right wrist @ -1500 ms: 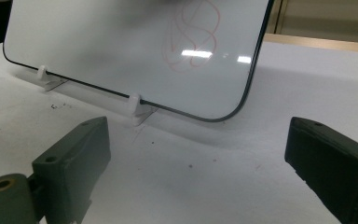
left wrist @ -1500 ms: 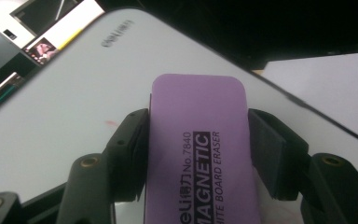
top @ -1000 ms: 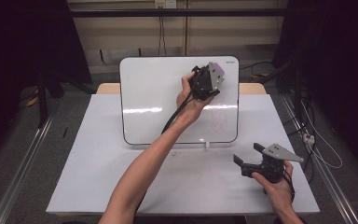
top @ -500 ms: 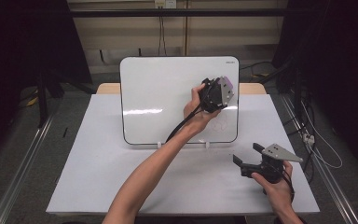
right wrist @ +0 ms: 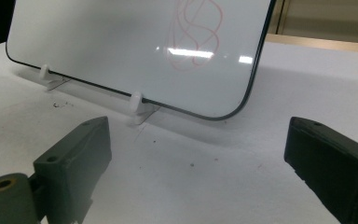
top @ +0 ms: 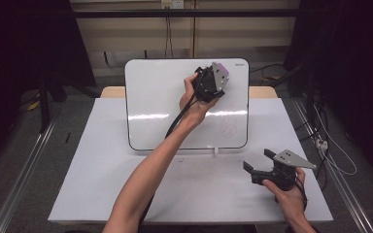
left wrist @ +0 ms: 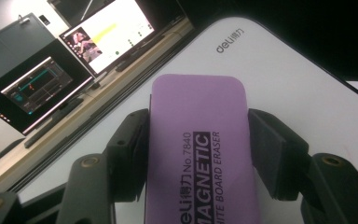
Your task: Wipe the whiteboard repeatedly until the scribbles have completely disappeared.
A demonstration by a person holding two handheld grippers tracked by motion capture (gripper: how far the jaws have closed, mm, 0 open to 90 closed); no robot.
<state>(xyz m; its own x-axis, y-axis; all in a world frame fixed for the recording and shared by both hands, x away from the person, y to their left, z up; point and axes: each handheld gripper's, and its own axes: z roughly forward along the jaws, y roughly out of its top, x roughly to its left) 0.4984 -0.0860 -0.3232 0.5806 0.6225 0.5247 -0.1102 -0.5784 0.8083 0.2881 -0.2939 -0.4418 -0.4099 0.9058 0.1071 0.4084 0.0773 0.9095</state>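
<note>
Now the left gripper (top: 209,83), clamping the eraser (left wrist: 196,149), has moved right, probably nearing the red scribble (top: 231,124); right gripper (top: 262,165) waits open.

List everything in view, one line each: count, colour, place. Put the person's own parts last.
whiteboard: one, white with black edge, propped upright at the table's far side
red scribble: one, red, lower right of the whiteboard
eraser: one, purple, clamped between the left jaws near the board's top right
stand clips: two, white, under the board's bottom edge
table: one, white top
monitors: two, lit, beyond the board
left gripper: one, black, raised at the board
right gripper: one, black, jaws apart, low over the table
</note>
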